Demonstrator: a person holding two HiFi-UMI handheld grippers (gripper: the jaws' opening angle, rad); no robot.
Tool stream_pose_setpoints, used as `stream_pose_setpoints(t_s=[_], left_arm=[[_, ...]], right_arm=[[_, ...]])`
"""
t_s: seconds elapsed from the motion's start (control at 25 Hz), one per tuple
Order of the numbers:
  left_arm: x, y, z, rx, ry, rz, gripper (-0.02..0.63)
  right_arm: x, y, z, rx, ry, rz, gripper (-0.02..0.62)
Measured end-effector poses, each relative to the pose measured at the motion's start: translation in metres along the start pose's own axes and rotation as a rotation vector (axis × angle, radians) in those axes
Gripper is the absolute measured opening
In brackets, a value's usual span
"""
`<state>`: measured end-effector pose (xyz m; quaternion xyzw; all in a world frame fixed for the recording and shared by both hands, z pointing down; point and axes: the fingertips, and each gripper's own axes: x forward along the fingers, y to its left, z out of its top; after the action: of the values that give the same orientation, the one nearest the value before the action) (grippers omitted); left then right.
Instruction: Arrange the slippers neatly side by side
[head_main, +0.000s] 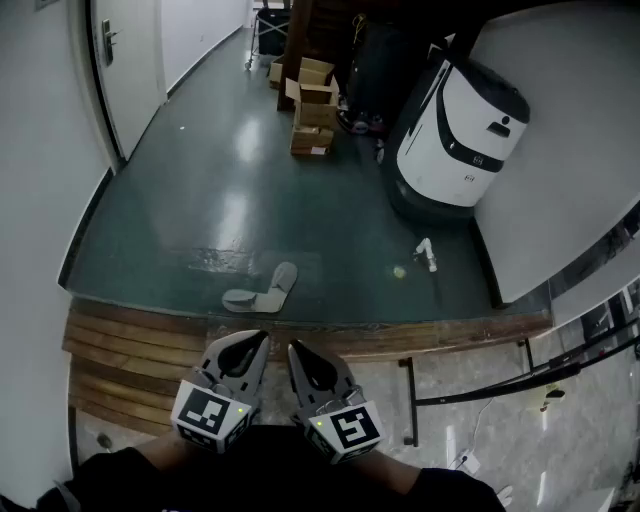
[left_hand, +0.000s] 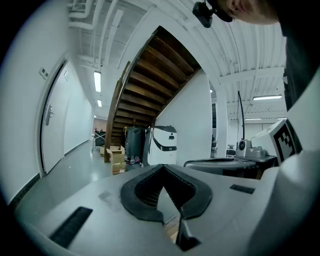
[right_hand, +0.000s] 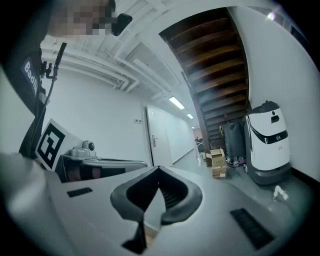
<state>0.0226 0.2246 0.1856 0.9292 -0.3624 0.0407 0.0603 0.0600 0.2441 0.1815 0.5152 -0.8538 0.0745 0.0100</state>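
Two grey slippers lie on the dark green floor just beyond the wooden step. One slipper (head_main: 243, 298) lies crosswise, and the other slipper (head_main: 283, 278) angles away from it to the upper right, so their ends touch. My left gripper (head_main: 258, 341) and right gripper (head_main: 297, 351) hang side by side over the step, nearer to me than the slippers and well apart from them. Both are shut with nothing between the fingers. In the left gripper view the left gripper (left_hand: 162, 169) points level down the corridor, as does the right gripper (right_hand: 159, 170) in its own view. Neither gripper view shows the slippers.
A white service robot (head_main: 460, 128) stands at the back right beside a staircase. Cardboard boxes (head_main: 313, 110) sit at the far end of the floor. A small white object (head_main: 427, 254) lies right of the slippers. Wooden steps (head_main: 130, 350) run below me, with a black rail (head_main: 500, 382) to the right and a door (head_main: 125, 60) to the left.
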Motion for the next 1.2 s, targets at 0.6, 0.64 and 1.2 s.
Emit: stream_pose_setpoints(t_s=[0.6, 0.64, 1.2], left_arm=[[-0.008, 0.008, -0.005, 0.000, 0.004, -0.002, -0.002], [-0.010, 0.011, -0.005, -0.005, 0.005, 0.003, -0.002], [-0.072, 0.113, -0.013, -0.028, -0.011, 0.072, -0.002]], right_arm=[[0.005, 0.009, -0.005, 0.017, -0.017, 0.012, -0.002], [0.007, 0.009, -0.007, 0.027, -0.010, 0.011, -0.002], [0.084, 0.059, -0.026, -0.181, 0.087, -0.007, 0.022]])
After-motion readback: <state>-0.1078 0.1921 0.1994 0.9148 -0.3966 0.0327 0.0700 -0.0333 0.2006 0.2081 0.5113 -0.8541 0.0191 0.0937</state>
